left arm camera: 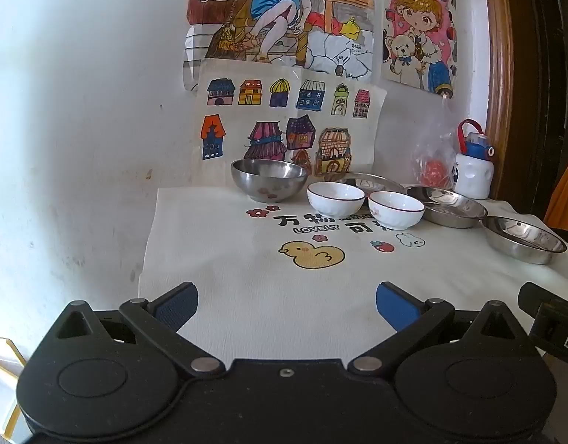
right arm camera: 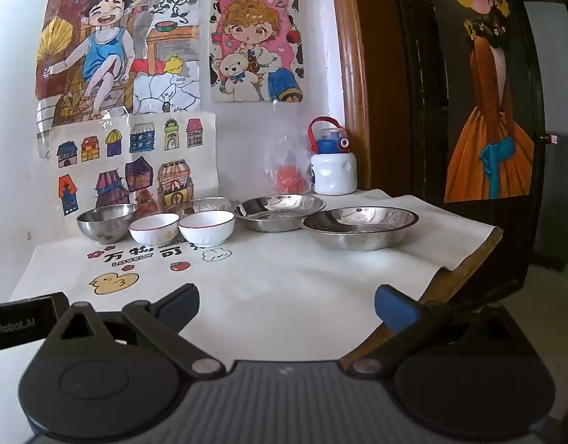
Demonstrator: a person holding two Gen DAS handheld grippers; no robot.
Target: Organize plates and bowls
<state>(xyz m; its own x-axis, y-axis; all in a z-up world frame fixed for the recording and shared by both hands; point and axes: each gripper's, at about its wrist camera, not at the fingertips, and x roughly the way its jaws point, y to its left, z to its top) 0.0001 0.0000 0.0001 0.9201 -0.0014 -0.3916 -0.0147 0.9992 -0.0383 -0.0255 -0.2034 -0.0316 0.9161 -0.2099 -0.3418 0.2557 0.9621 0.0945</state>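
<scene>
A steel bowl (left arm camera: pixel 268 180) (right arm camera: pixel 107 222) stands at the back left of the white cloth. Beside it sit two white bowls with dark rims, one (left arm camera: pixel 335 199) (right arm camera: pixel 154 233) left of the other (left arm camera: pixel 396 209) (right arm camera: pixel 207 231). Three steel plates lie to the right: one behind the bowls (left arm camera: pixel 372 181) (right arm camera: pixel 209 205), one in the middle (left arm camera: pixel 446 205) (right arm camera: pixel 280 211), one nearest the right edge (left arm camera: pixel 524 238) (right arm camera: pixel 359 225). My left gripper (left arm camera: pixel 286 307) and right gripper (right arm camera: pixel 286 305) are both open and hold nothing, low over the cloth's near part, well short of the dishes.
A white bottle with a blue and red lid (left arm camera: pixel 472 164) (right arm camera: pixel 333 162) and a clear bag with something red (left arm camera: pixel 433 162) (right arm camera: pixel 289 174) stand at the back right by a wooden door frame (right arm camera: pixel 354 74). Drawings hang on the wall. The table's right edge (right arm camera: pixel 465 262) is close.
</scene>
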